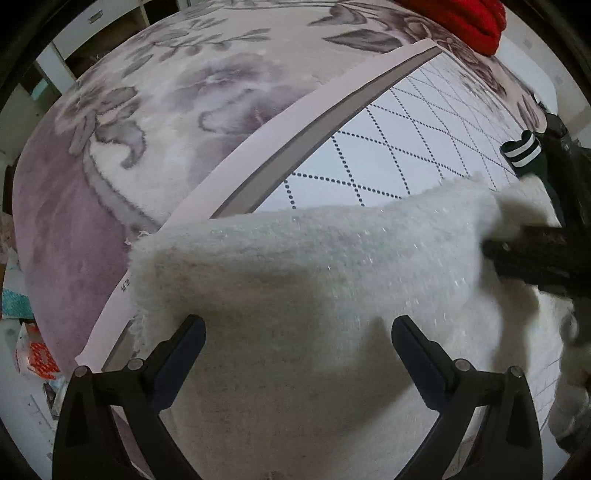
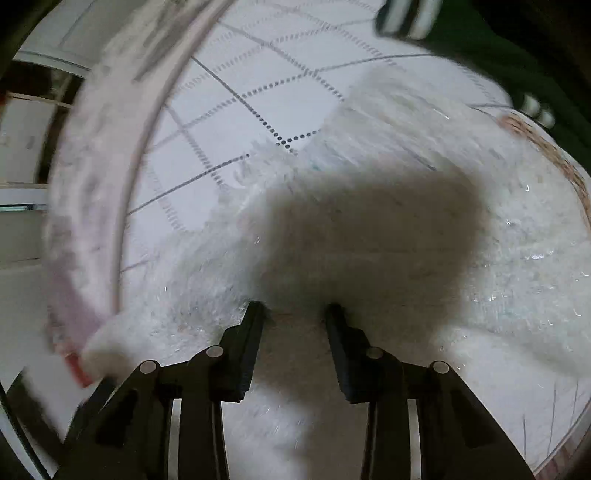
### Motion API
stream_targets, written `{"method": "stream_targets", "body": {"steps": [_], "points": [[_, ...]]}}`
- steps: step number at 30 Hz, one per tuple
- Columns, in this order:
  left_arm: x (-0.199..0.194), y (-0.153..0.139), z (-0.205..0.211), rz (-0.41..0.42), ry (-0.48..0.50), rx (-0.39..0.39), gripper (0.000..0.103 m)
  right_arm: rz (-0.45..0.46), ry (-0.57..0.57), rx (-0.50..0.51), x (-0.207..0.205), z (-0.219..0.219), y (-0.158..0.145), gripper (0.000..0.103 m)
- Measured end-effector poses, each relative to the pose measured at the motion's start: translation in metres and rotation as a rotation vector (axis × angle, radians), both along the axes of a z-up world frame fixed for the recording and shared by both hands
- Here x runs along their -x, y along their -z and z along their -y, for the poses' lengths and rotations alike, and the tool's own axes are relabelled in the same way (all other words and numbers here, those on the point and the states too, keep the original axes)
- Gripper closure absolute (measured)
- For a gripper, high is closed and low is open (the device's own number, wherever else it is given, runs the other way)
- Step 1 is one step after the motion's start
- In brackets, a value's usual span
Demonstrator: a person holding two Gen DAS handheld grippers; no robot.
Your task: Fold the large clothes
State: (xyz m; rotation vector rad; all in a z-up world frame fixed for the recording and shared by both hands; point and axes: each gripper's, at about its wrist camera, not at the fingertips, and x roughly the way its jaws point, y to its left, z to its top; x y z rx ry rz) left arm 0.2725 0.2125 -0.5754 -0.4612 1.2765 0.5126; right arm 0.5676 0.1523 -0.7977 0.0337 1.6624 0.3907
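A fluffy white garment point(image 1: 314, 266) lies on a white mat point(image 1: 399, 147) with a dotted diamond grid. My left gripper point(image 1: 297, 328) is open, its fingers spread wide just above the garment's near part. In the left wrist view my right gripper point(image 1: 535, 254) shows as a dark blurred shape at the right edge, against the white fabric. In the right wrist view the garment point(image 2: 369, 229) fills most of the frame; my right gripper point(image 2: 295, 308) is partly open, its tips touching or pressing the fabric, nothing clamped between them.
The mat lies on a purple-grey floral carpet point(image 1: 147, 122). A red fabric pile point(image 1: 461, 18) sits at the far edge. A green garment with black-and-white striped cuff point(image 1: 524, 151) point(image 2: 480, 37) lies at the right. Furniture and clutter stand at the left.
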Motion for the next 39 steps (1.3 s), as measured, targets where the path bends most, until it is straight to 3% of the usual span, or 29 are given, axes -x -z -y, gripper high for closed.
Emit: {"method": "stream_targets", "body": {"steps": [3,5,6,7,8,9,10,12,13,16,17,18,19,20,21,22,24,27,30,34,36,38,39], "points": [[-0.003,0.002,0.003,-0.003,-0.003,0.016,0.000,0.011,-0.026,0.022,-0.004,-0.008,-0.010,0.064],[-0.001,-0.003,0.004,0.022,-0.012,0.052,0.000,-0.037,0.015,-0.049,-0.007,0.007,-0.027,0.063],[-0.001,-0.007,0.006,0.039,-0.010,0.052,0.000,-0.050,0.048,-0.099,-0.006,0.023,-0.038,0.056],[0.000,-0.010,0.009,0.044,-0.008,0.031,0.000,-0.040,0.096,-0.145,-0.003,0.048,-0.052,0.040],[0.000,-0.015,0.014,0.047,-0.006,-0.019,0.000,0.004,0.163,-0.157,0.003,0.079,-0.067,0.031],[0.000,-0.017,0.018,0.059,0.007,-0.044,0.000,0.057,0.228,-0.132,0.011,0.110,-0.079,0.016],[-0.002,-0.018,0.023,0.077,0.029,-0.058,0.000,0.093,0.274,-0.102,0.016,0.132,-0.083,0.013],[-0.007,-0.014,0.029,0.093,0.049,-0.036,0.000,0.139,0.420,-0.007,0.033,0.198,-0.079,0.013],[-0.007,-0.012,0.030,0.097,0.048,-0.016,0.000,0.105,0.485,-0.008,0.037,0.223,-0.064,0.013],[-0.016,-0.004,0.035,0.100,0.045,0.042,0.000,-0.052,0.610,-0.109,0.039,0.262,0.000,0.013],[-0.017,-0.004,0.038,0.100,0.052,0.042,0.000,-0.101,0.637,-0.199,0.037,0.265,0.024,0.013],[-0.020,-0.003,0.042,0.099,0.061,0.037,0.000,-0.095,0.646,-0.318,0.034,0.264,0.037,0.013],[-0.022,-0.003,0.045,0.093,0.067,0.030,0.000,-0.047,0.653,-0.356,0.035,0.258,0.041,0.017],[-0.024,-0.004,0.049,0.089,0.077,0.021,0.000,0.026,0.669,-0.364,0.036,0.255,0.039,0.027],[-0.026,-0.004,0.052,0.088,0.085,0.016,0.000,0.050,0.674,-0.398,0.039,0.251,0.039,0.076],[-0.027,-0.004,0.055,0.084,0.092,0.010,0.000,0.028,0.682,-0.456,0.041,0.247,0.041,0.078],[-0.028,-0.005,0.059,0.071,0.108,0.003,0.000,0.052,0.747,-0.470,0.056,0.252,0.035,0.081],[-0.022,-0.014,0.067,0.056,0.148,-0.006,0.000,0.038,0.860,-0.458,0.090,0.264,0.023,0.084],[-0.008,-0.023,0.076,0.040,0.192,-0.025,0.000,0.020,0.902,-0.338,0.165,0.296,-0.009,0.085],[0.011,-0.024,0.091,-0.004,0.211,0.008,0.000,-0.226,0.833,-0.214,0.234,0.327,0.003,0.075],[0.018,-0.021,0.098,-0.019,0.206,0.037,0.000,-0.302,0.802,-0.164,0.251,0.336,0.002,0.075],[0.021,-0.019,0.108,-0.024,0.201,0.062,0.000,-0.276,0.742,-0.111,0.254,0.339,-0.013,0.073],[0.021,-0.018,0.111,-0.025,0.201,0.067,0.000,-0.219,0.694,-0.071,0.249,0.341,-0.032,0.061]]}}
